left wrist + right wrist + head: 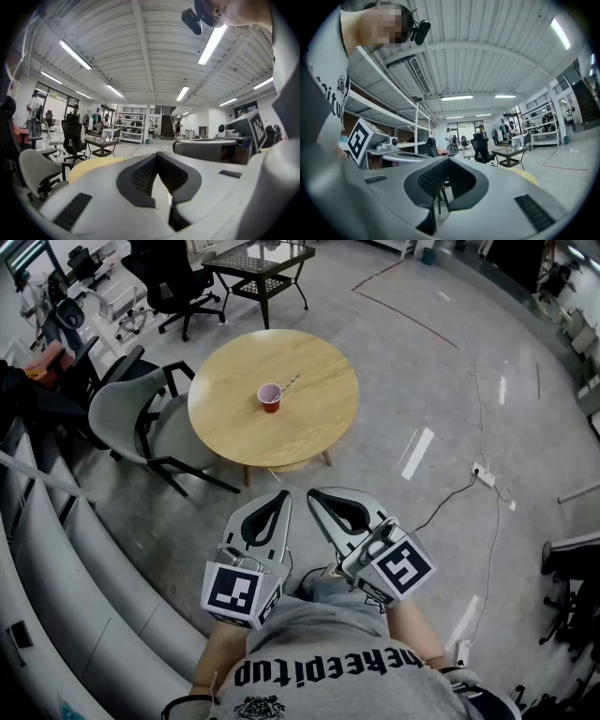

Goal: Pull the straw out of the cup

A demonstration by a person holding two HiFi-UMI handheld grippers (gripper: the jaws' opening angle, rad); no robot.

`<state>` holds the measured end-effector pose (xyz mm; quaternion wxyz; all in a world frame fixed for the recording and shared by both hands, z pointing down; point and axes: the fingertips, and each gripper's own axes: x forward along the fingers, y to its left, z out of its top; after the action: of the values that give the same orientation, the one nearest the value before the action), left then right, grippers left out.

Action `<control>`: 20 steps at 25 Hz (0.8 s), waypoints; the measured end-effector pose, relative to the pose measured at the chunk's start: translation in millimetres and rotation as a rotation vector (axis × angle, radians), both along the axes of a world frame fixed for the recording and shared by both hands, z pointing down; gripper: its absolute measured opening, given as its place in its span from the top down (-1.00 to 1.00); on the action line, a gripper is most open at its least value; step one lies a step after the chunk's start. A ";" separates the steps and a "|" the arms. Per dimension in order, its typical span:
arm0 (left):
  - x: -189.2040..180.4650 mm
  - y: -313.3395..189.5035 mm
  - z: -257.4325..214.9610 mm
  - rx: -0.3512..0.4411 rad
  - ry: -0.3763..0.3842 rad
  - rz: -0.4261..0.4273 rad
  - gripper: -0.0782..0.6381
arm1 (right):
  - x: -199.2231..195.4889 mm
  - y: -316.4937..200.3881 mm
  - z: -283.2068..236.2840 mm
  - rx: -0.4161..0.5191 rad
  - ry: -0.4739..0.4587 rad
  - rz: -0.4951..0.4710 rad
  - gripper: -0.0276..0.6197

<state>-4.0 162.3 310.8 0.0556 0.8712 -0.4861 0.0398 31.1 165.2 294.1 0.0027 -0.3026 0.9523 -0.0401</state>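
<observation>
Cup (270, 397), probably straw (290, 382), only in head view.

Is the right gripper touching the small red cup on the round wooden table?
Apart. The head view shows the right gripper near the person's body, with grey floor between it and the round wooden table holding the small red cup.

1. The round pale wooden table (309, 432) has a smooth, matt top.
2. The small red plastic cup (270, 403) looks faintly glossy.
3. The grey floor (422, 352) is polished and reflective.
4. The left hand-held gripper (281, 496) and right hand-held gripper (315, 493) have matt grey plastic shells; their black pads (143, 176) are ribbed.
</observation>
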 end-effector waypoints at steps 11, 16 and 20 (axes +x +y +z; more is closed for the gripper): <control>11.3 -9.1 -0.1 0.004 0.013 -0.003 0.72 | 9.8 -7.0 -0.6 0.004 0.002 -0.006 0.89; 22.1 -17.3 -2.0 0.011 0.013 -0.016 0.72 | 20.6 -14.8 -1.2 0.015 0.002 -0.017 0.89; 36.3 -25.8 -6.1 0.026 0.014 -0.025 0.72 | 35.1 -24.7 -4.5 0.008 -0.013 -0.023 0.89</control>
<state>32.3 136.5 304.7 0.0482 0.8659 -0.4971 0.0266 66.3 140.5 289.6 0.0098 -0.2911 0.9559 -0.0381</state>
